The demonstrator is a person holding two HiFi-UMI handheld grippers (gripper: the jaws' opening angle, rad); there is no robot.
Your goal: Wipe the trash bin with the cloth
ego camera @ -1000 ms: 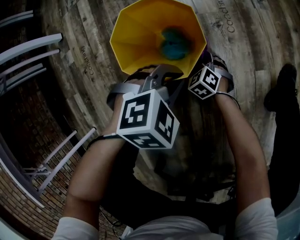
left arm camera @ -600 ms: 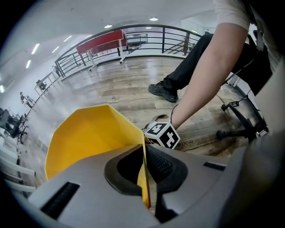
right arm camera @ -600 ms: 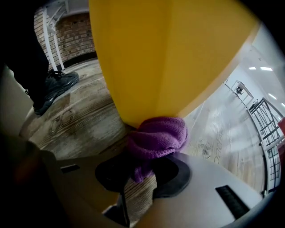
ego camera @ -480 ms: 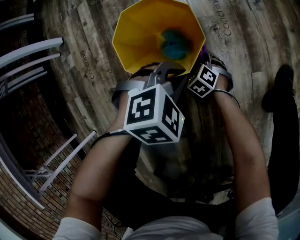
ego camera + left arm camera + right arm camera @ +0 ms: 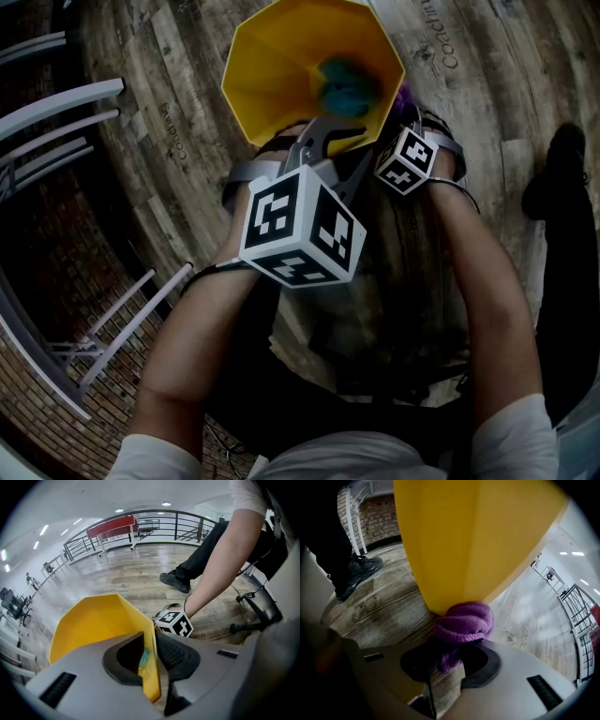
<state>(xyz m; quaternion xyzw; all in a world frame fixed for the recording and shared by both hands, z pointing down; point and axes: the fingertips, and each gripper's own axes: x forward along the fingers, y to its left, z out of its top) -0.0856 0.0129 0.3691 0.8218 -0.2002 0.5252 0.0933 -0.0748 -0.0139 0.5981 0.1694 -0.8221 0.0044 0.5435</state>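
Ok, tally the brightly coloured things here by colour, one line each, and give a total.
Yellow: 1, the trash bin
Purple: 1, the cloth
Teal: 1, a lump inside the bin
Total: 3

The floor (image 5: 169,112) is wood plank. A brick wall (image 5: 379,520) stands behind white rails (image 5: 66,103). A dark railing (image 5: 154,520), a red table (image 5: 115,527) and ceiling lights (image 5: 164,503) are visible.

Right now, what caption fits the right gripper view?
Right gripper holds a purple cloth against the lower edge of the yellow trash bin.
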